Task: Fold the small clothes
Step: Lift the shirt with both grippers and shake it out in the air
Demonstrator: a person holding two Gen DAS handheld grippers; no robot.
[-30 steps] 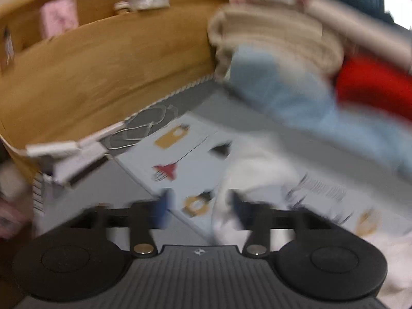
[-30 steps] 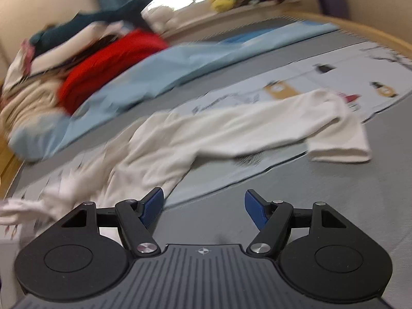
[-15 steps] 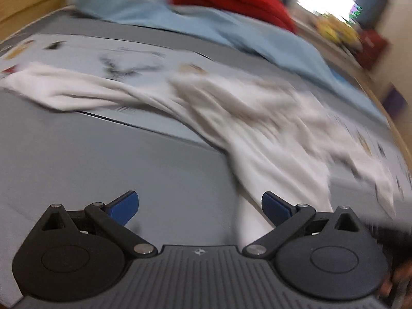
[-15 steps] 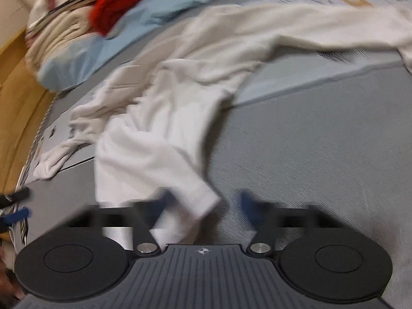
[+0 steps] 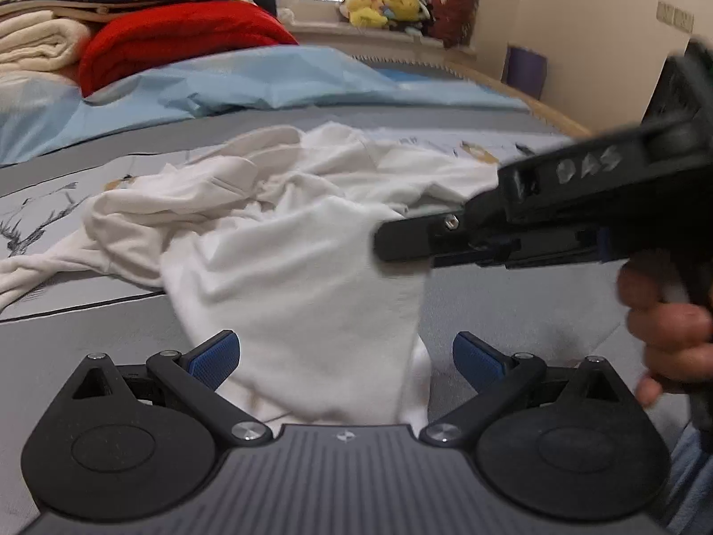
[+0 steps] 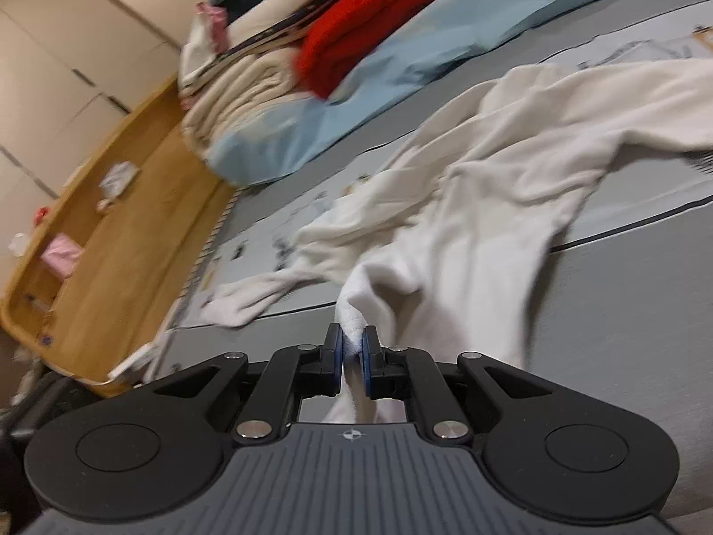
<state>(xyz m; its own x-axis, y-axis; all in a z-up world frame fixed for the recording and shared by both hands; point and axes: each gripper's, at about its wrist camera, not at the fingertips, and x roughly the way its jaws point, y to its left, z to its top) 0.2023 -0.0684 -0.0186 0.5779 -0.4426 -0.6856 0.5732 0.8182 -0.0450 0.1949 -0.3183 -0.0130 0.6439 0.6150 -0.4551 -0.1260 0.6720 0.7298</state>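
A white long-sleeved garment (image 5: 289, 223) lies crumpled on the grey bed cover; it also shows in the right wrist view (image 6: 481, 187). My right gripper (image 6: 352, 347) is shut on the garment's hem and lifts that edge off the bed. In the left wrist view the right gripper (image 5: 401, 245) comes in from the right, held by a hand, with the cloth hanging from it. My left gripper (image 5: 345, 356) is open, its blue pads (image 5: 214, 354) either side of the hanging lower edge of the garment, not closed on it.
A light blue sheet (image 5: 249, 80), a red blanket (image 5: 178, 40) and stacked cream and white bedding (image 5: 40, 40) lie at the back. A wooden headboard with shelves (image 6: 102, 240) stands to the left in the right wrist view. Plush toys (image 5: 383, 2) sit on the windowsill.
My right gripper has closed on the garment's hem and raised it. My left gripper has swung from the headboard side to face the garment, now close under the lifted edge.
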